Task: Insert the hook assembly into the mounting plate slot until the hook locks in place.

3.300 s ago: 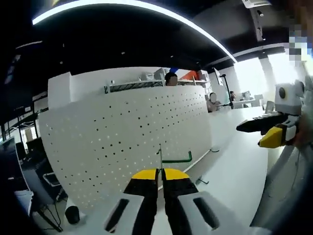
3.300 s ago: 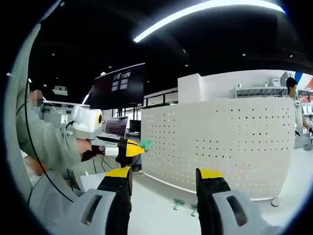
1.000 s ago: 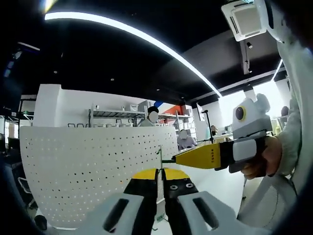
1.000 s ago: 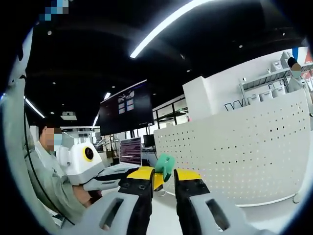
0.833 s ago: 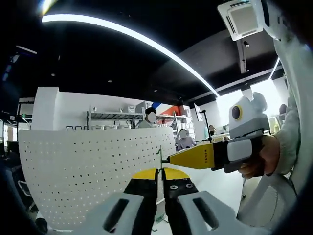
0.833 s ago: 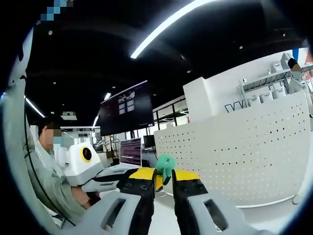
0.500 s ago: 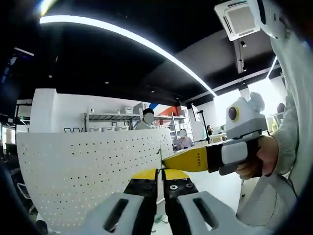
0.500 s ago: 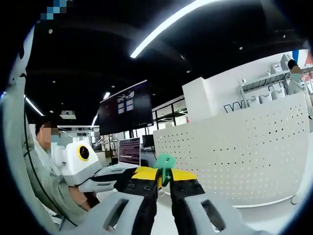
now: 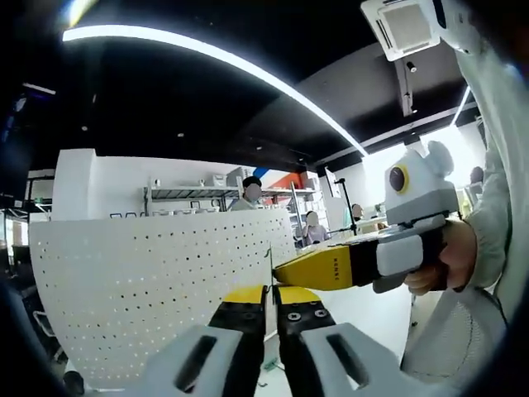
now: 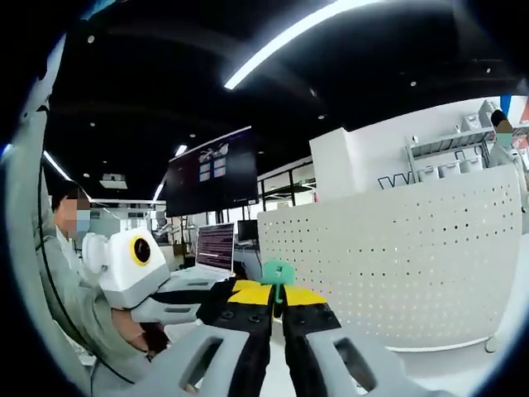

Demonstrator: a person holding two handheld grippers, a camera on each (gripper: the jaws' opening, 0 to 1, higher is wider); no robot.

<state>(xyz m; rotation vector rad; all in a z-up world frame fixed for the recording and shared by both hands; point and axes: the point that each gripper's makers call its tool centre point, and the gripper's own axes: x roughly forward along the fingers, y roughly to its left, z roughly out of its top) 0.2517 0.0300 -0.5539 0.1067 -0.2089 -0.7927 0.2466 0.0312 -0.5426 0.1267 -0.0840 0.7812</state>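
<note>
**Two handheld grippers pinch one hook part in front of a white pegboard**

A wide white pegboard (image 9: 157, 289) stands upright and curves across the left gripper view, its face dotted with small holes. It also shows in the right gripper view (image 10: 413, 265). Behind it rises a white partition wall (image 9: 124, 178) carrying a metal shelf (image 9: 186, 196) with small items on it; what they are is too small to tell. Above hangs a dark ceiling with a long curved light strip (image 9: 215, 62) and a ceiling air-conditioning unit (image 9: 405, 25). People (image 9: 251, 192) stand beyond the pegboard.

In the right gripper view a dark wall screen (image 10: 216, 182) hangs at left, with a lit monitor (image 10: 216, 246) below it, and a person in a grey jacket (image 10: 74, 306) sits at the left edge.

The left gripper (image 9: 269, 291) has its yellow-tipped jaws pressed together on a thin metal wire (image 9: 270, 263) that rises upright from between them. The right gripper (image 9: 285, 273) reaches in from the right, held by a hand (image 9: 438, 269), its yellow tip meeting that wire (the contact itself is hard to make out).

In the right gripper view, the right gripper (image 10: 274, 296) is clamped on the green hook piece (image 10: 278, 271), which sticks up just above the jaw tips. The left gripper (image 10: 190, 302) comes in from the left, close beside it.
</note>
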